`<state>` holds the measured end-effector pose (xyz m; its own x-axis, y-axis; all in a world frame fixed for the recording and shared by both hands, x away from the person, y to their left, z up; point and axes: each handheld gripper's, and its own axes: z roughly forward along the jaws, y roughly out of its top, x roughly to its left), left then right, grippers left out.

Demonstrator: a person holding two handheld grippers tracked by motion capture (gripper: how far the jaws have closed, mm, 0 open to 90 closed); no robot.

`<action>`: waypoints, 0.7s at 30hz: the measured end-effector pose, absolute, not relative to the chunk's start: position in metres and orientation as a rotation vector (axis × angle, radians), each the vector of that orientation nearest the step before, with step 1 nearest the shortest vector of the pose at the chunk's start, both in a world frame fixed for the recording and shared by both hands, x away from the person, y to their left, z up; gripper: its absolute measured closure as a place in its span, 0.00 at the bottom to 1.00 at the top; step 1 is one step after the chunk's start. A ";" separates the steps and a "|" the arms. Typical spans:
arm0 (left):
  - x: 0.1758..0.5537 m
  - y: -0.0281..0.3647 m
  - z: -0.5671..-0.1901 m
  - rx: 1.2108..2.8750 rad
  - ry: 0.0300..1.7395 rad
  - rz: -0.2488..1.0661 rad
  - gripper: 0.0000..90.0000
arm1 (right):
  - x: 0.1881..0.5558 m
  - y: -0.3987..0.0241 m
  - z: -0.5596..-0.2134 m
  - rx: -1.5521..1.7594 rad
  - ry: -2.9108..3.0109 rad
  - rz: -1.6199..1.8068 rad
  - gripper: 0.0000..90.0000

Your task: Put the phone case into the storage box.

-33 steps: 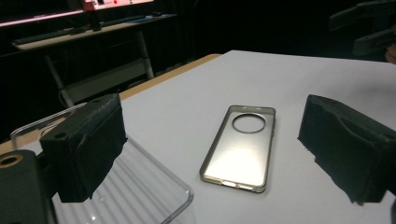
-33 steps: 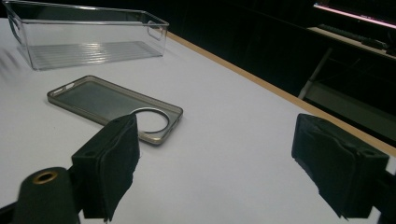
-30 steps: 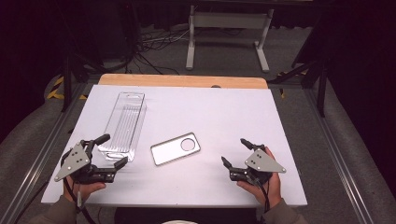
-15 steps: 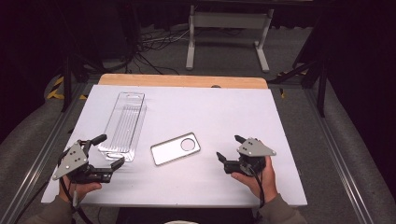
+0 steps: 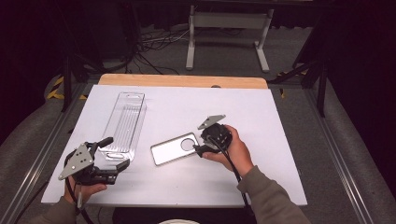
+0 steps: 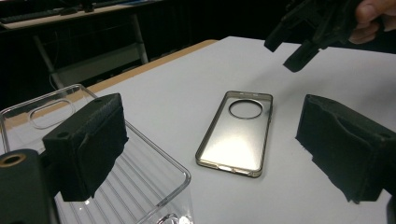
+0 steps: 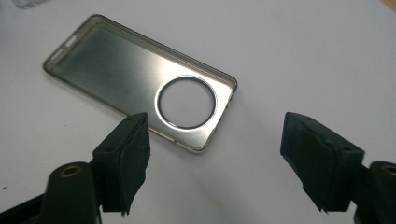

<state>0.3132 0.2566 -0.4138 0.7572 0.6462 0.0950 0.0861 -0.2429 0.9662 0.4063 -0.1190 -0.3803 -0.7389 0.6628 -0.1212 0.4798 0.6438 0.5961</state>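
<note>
Since the earlier frames the right hand-held gripper (image 5: 200, 148) has travelled from the right part of the surface (image 5: 280, 140) in toward its middle, and it now sits at the near-right end of the phone case (image 5: 175, 148). Its jaws have just been narrowing a little, yet they stand apart with nothing pressed between them. In the right gripper view the two black pads (image 7: 123, 156) frame bare white surface, and the case (image 7: 116, 70) lies just beyond them, its round camera opening nearest the left pad. The hand (image 5: 233, 151) wraps the gripper body, and the cable trails back along the sleeve.

The left hand-held gripper (image 5: 114, 151) has kept its place at the near-left corner. Its jaws are also apart and hold nothing. In the left gripper view one pad (image 6: 86, 140) hangs over the near end of the clear plastic tray (image 6: 140, 177), while the other stands over bare surface to the right of the case (image 6: 233, 135). The right hand-held gripper (image 6: 303, 42) shows in that view above the far end of the case.

The case lies flat, inner side up, slanted across the middle of the white surface. The clear tray (image 5: 126, 123) lies lengthwise to its left, close by but not touching. A wooden board edge (image 5: 182, 80) runs along the far side of the surface.
</note>
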 end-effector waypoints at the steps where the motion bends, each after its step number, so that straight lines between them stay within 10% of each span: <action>1: 0.313 0.256 -0.414 1.767 0.569 0.588 0.10 | 0.412 -0.117 -0.382 0.930 2.560 0.762 0.31; 21: 0.313 0.253 -0.416 1.792 0.561 0.567 0.11 | 0.451 -0.100 -0.412 1.106 2.645 0.540 0.78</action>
<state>0.3126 0.2531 -0.4157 0.7716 0.6282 0.1004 0.0933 -0.2679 0.9589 0.4506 -0.1004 -0.4125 -0.6913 0.7198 -0.0630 0.6374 0.6486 0.4159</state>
